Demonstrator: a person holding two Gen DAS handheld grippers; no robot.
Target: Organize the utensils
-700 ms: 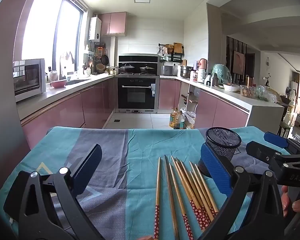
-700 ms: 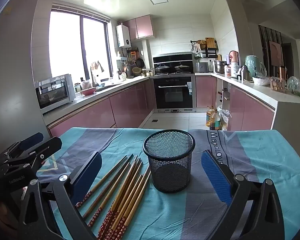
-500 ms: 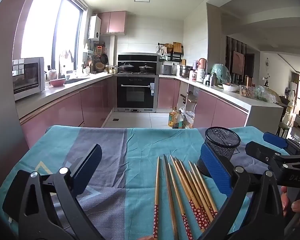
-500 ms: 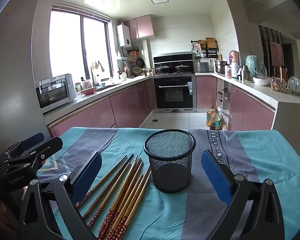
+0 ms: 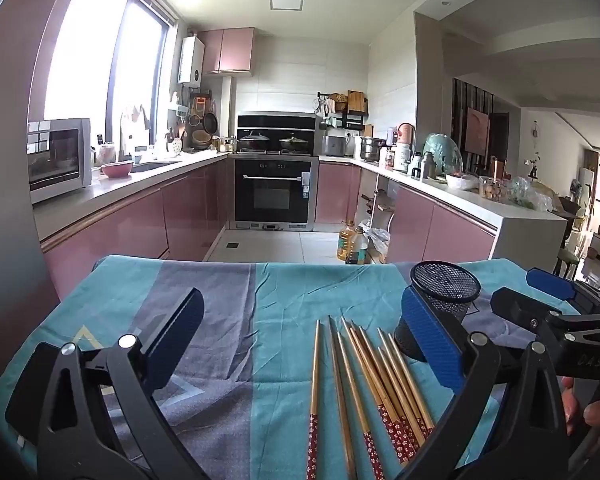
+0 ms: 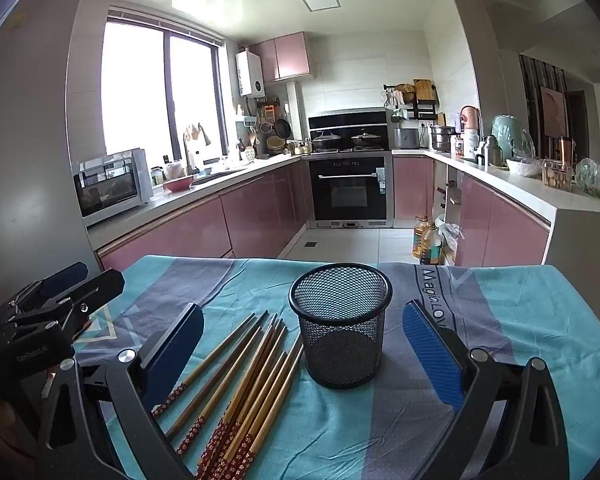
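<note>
— Black mesh, that cup (image 6: 341,326): where does it stand?

— Upright on the bench (image 6: 532,320), on the blue and grey cloth (image 5: 236,320), with nothing in it that I can see. In the right wrist view it sits between the spread fingers (image 6: 430,350) of the right gripper (image 6: 302,354), though neither pad touches it.

— And the chopsticks (image 6: 256,376)?

— Lying flat in a loose bundle just left of the cup, tips toward the far edge, red patterned ends toward the camera. One or two lie a little apart from the rest.

— What about the left gripper (image 5: 300,348)?

— Released as well, fingers (image 5: 176,336) wide apart and holding nothing. It hovers over the cloth with the chopsticks between its fingers, toward the right one. Both grippers tilt slightly down. A hand (image 5: 588,408) shows at the right edge of the left view, behind the right gripper.
</note>
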